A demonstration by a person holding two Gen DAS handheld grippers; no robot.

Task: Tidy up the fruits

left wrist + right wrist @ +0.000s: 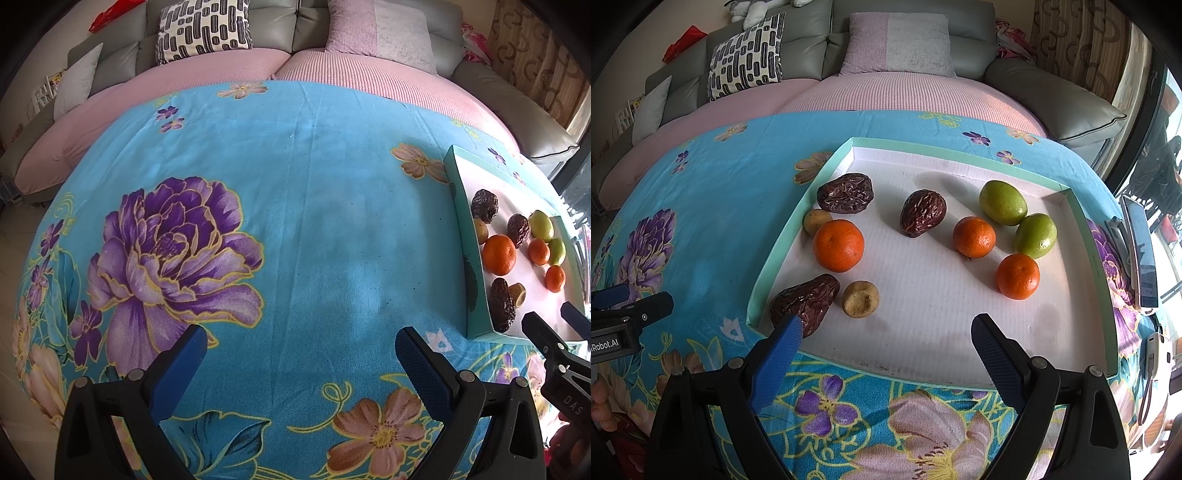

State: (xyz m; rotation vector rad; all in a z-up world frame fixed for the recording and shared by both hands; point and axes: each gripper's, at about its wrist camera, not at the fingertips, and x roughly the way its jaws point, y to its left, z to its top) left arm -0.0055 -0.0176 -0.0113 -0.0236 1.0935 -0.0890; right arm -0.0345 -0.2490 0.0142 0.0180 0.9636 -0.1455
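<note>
The right gripper [886,332] hangs with jaws spread wide and empty over the near edge of a shallow teal-rimmed tray [783,236]; its left finger [777,354] hides the tip of the nearest wrinkled date [809,299]. Beside the date lies a small tan fruit [860,299]. Farther in sit three oranges [838,245], two more dates and two green fruits [1003,202]. The left gripper [301,354], also wide and empty, hovers over the floral bench cloth [314,184], with the tray cut off at the frame's right edge. A sofa [908,22] lies beyond.
</note>
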